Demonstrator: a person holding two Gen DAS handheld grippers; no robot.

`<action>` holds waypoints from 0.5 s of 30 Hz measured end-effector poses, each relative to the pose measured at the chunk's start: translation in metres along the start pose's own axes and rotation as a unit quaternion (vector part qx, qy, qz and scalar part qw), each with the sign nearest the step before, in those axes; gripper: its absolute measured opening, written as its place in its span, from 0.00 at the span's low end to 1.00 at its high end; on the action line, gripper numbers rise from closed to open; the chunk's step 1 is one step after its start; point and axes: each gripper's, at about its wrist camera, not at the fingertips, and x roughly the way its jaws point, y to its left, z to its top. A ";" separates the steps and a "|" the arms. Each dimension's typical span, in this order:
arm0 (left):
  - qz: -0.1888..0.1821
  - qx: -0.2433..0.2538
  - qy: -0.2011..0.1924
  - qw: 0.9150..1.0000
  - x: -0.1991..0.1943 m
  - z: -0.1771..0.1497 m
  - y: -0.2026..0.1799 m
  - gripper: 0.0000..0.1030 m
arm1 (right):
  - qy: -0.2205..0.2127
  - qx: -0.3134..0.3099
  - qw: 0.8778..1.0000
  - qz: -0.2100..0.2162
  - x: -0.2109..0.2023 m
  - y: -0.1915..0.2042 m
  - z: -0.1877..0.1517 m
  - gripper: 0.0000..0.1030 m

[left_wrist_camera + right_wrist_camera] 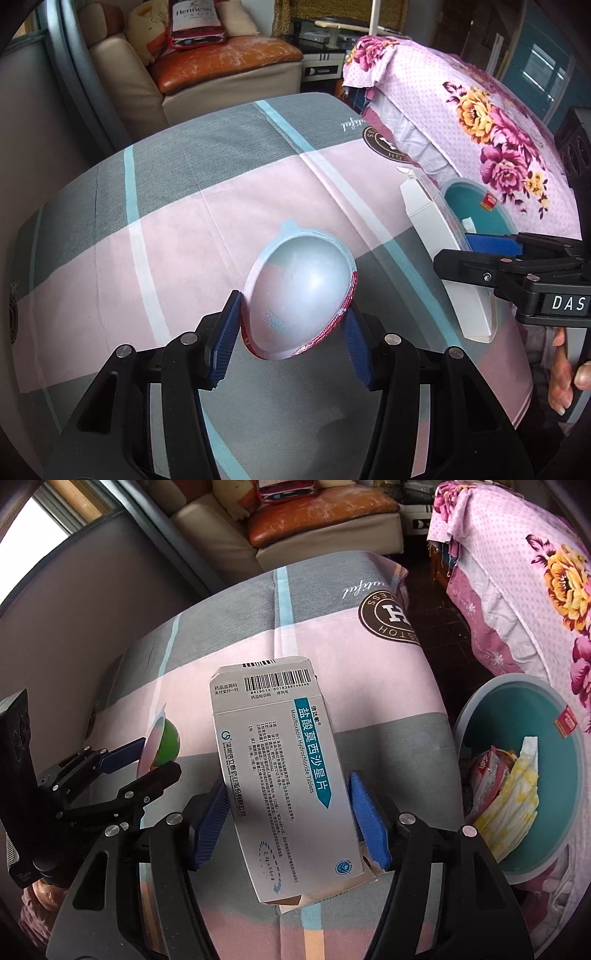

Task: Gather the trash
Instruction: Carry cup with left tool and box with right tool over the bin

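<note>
A grey and pink sheet (229, 177) covers the table. A beige sofa (229, 88) with an orange cushion (221, 62) stands behind, beside floral bedding (517, 590).

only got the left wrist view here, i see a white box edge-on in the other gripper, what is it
Observer: A medicine box, printed side up, with a barcode at its far end. The right gripper is clamped on its long sides.
Operator: whats in that teal bin beside it
Observer: The teal bin already holds a crumpled red wrapper and white and yellow paper.
Operator: and my cup, what colour is the outside
Observer: The plastic cup in the left gripper is green on the outside, seen from the right wrist.
</note>
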 end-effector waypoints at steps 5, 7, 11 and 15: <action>0.000 0.013 -0.001 1.000 -0.009 -0.003 -0.026 0.52 | -0.020 0.014 1.000 -0.001 -0.021 -0.015 -0.015 0.60; 0.001 0.019 -0.002 1.000 -0.013 -0.003 -0.036 0.52 | -0.026 0.024 0.999 0.002 -0.029 -0.024 -0.019 0.60; 0.003 0.033 -0.004 0.999 -0.017 -0.002 -0.056 0.52 | -0.042 0.047 0.998 0.005 -0.046 -0.043 -0.026 0.60; 0.004 0.049 -0.002 0.999 -0.017 0.002 -0.077 0.52 | -0.060 0.065 0.996 0.012 -0.061 -0.061 -0.030 0.60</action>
